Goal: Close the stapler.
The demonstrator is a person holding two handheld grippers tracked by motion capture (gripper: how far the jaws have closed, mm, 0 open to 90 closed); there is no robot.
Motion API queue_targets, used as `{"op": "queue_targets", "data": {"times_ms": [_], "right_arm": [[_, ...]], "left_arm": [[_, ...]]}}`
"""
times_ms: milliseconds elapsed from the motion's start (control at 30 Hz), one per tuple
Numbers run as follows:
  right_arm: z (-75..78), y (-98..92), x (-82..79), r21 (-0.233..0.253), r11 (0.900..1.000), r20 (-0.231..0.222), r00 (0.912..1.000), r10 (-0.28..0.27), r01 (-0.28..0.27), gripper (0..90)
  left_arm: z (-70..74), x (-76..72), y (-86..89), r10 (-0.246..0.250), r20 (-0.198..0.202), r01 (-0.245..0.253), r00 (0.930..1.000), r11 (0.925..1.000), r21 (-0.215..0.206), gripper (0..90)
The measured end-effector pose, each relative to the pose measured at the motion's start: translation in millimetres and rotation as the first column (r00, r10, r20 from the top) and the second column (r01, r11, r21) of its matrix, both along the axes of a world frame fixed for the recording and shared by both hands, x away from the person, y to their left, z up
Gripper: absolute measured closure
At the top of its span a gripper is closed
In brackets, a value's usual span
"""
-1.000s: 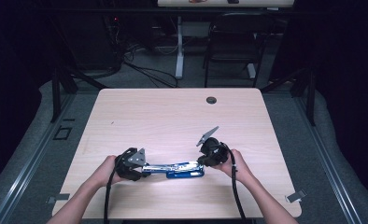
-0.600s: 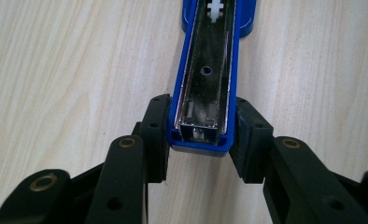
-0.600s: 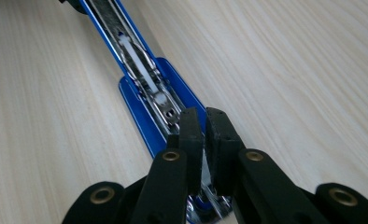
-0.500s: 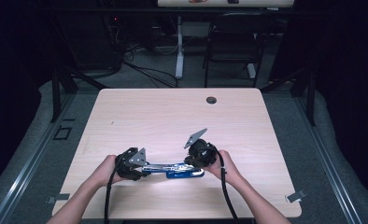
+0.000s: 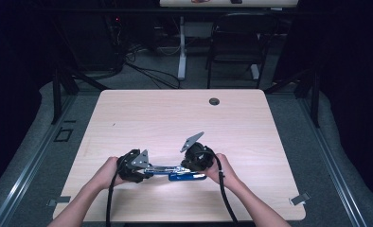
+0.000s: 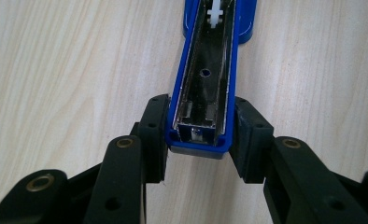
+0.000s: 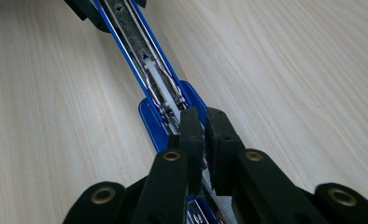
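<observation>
A blue stapler (image 5: 175, 171) lies opened out flat near the front edge of the tabletop (image 5: 251, 123), between the person's two hands. Judging by the exposed metal channel, the step in hand looks like work on the staple tray, loading or clearing it.

The left tool (image 6: 198, 140) has its jaws partly apart and clamped on the sides of the stapler's front end, touching both blue walls and steadying it. The right tool (image 7: 201, 128) has its jaws nearly together, pressed into the channel near the hinge, apparently pinching the thin metal inner rail; what exactly it grips is hard to tell.

The next move probably calls for a firm left hold while the right tool slides or lifts along the channel.
</observation>
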State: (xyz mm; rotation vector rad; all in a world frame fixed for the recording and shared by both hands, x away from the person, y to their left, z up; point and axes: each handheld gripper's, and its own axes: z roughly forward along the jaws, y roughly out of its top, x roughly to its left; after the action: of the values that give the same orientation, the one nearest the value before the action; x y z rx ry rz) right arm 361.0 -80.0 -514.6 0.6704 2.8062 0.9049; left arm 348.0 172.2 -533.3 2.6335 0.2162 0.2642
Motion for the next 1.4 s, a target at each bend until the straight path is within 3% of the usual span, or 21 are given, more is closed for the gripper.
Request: {"op": "queue_targets", "data": {"times_ms": [233, 333, 433, 767, 833, 933, 1133, 1400], "right_arm": [[0.2, 8.0, -1.3, 0.021, 1.000, 0.006, 1.0000, 0.005, -0.006, 86.2], [-0.7, 10.3, -1.6, 0.017, 1.000, 0.005, 1.0000, 0.006, -0.006, 86.2], [-1.3, 13.2, -1.6, 0.024, 1.000, 0.006, 0.9999, 0.008, -0.008, 86.2], [-5.1, 28.6, -2.6, 0.031, 0.999, 0.002, 0.9995, 0.031, -0.031, 86.1], [-4.4, 32.9, -2.2, 0.048, 0.998, 0.007, 0.9993, 0.036, -0.036, 86.2], [-1.7, 38.3, -2.5, 0.056, 0.997, 0.006, 0.9988, 0.048, -0.049, 86.2], [-0.1, 49.0, -5.3, 0.060, 0.996, 0.030, 0.9971, 0.071, -0.072, 86.2], [1.7, 48.7, -6.3, 0.073, 0.993, 0.040, 0.9955, 0.085, -0.088, 89.9]], "left_arm": [[-0.2, 0.4, -0.3, 0.011, -0.012, -0.011, 0.9999, 0.9999, -0.009, 61.0], [-1.6, 2.9, 2.7, 0.028, -0.045, -0.030, 0.9986, 0.9978, -0.059, 60.1], [-2.8, 3.8, 3.1, 0.034, -0.058, -0.038, 0.9977, 0.9964, -0.076, 60.0], [-2.2, 6.0, 5.4, 0.035, -0.090, -0.043, 0.9954, 0.9949, -0.092, 59.8], [-1.5, 7.1, 7.2, 0.029, -0.106, -0.042, 0.9939, 0.9922, -0.117, 59.9], [0.3, 6.4, 7.5, 0.037, -0.096, -0.051, 0.9947, 0.9874, -0.150, 60.1], [3.9, 6.0, 8.6, 0.032, -0.105, -0.051, 0.9939, 0.9820, -0.182, 60.5], [9.6, 4.3, 7.2, 0.043, -0.110, -0.069, 0.9930, 0.9676, -0.243, 60.3]]}}
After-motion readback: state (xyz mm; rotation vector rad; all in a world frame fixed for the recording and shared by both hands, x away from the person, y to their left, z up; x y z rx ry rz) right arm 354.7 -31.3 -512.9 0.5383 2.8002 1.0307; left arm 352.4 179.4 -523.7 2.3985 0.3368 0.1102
